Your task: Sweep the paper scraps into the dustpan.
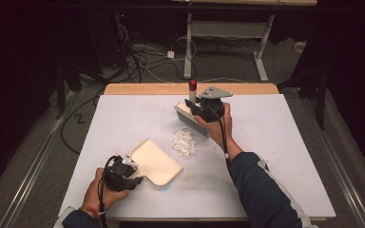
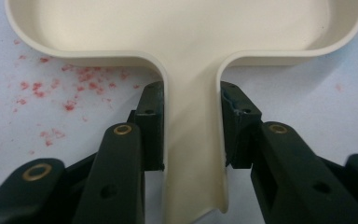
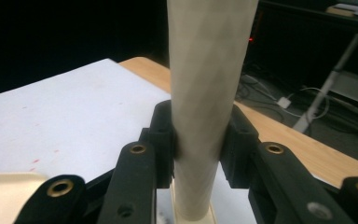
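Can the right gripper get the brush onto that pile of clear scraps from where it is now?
Probably yes. The right gripper is shut on the brush handle, and its bristles sit just beyond the scrap pile, with bare table between. The dustpan, held by the left gripper, waits on the pile's near side.

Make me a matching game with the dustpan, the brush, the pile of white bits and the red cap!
Things:
1. dustpan
2. brush
3. pile of white scraps
4. red cap

Descriptions:
A. lies loose on the white table between the two tools
B. its handle is clamped by the left gripper
C. sits at the top of the brush handle
D. held by the right gripper, beyond the pile

Pairs: 1-B, 2-D, 3-A, 4-C
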The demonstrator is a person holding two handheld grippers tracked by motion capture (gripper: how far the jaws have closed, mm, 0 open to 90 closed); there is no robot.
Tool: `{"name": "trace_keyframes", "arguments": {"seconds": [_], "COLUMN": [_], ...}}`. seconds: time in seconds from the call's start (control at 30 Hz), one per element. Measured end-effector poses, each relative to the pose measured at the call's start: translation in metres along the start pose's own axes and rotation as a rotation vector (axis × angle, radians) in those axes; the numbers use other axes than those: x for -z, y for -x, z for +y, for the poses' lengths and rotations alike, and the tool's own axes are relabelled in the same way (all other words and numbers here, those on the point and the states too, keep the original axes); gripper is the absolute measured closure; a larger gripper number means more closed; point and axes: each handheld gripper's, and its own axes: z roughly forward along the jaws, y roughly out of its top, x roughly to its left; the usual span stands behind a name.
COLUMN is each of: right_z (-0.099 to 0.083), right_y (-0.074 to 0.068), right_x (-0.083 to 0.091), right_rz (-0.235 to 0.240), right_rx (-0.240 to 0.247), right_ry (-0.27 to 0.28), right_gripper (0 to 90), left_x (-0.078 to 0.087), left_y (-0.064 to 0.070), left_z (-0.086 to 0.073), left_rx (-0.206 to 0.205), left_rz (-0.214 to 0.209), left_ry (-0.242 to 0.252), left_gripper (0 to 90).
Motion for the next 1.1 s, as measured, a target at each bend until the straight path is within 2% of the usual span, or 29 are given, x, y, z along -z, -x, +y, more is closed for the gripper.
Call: {"name": "trace_keyframes", "arguments": {"seconds": [0.3,0.37,0.43,0.53,0.7,0.87,1.03,1.1], "right_z": [-0.008,-0.010,-0.012,-0.015,-0.015,-0.016,-0.016,-0.016], "right_y": [-0.025,-0.030,-0.034,-0.040,-0.047,-0.056,-0.065,-0.070], "right_x": [0.009,0.011,0.013,0.016,0.021,0.024,0.026,0.027], "right_rz": [0.078,0.086,0.105,0.108,0.138,0.152,0.188,0.187], "right_rx": [0.031,0.045,0.031,0.049,0.042,0.066,0.063,0.055], "right_ry": [0.001,0.002,0.007,0.009,0.018,0.023,0.031,0.036], "right_gripper": [69.8,69.1,68.3,68.0,68.3,68.4,68.5,68.5], "left_x": [0.003,0.006,0.007,0.005,0.002,-0.001,-0.004,-0.004], "left_y": [0.001,0.001,0.001,0.000,0.001,0.001,0.002,0.003], "left_z": [0.008,0.012,0.015,0.019,0.021,0.023,0.025,0.027], "left_rx": [0.004,-0.011,-0.020,-0.022,-0.023,-0.017,-0.011,-0.015], "left_rz": [0.006,0.013,0.018,0.014,0.015,0.015,0.011,0.011], "left_ry": [-0.007,-0.010,-0.017,-0.035,-0.029,-0.021,-0.019,-0.018], "left_gripper": [63.6,63.6,63.6,63.6,63.6,63.6,63.6,63.6]}}
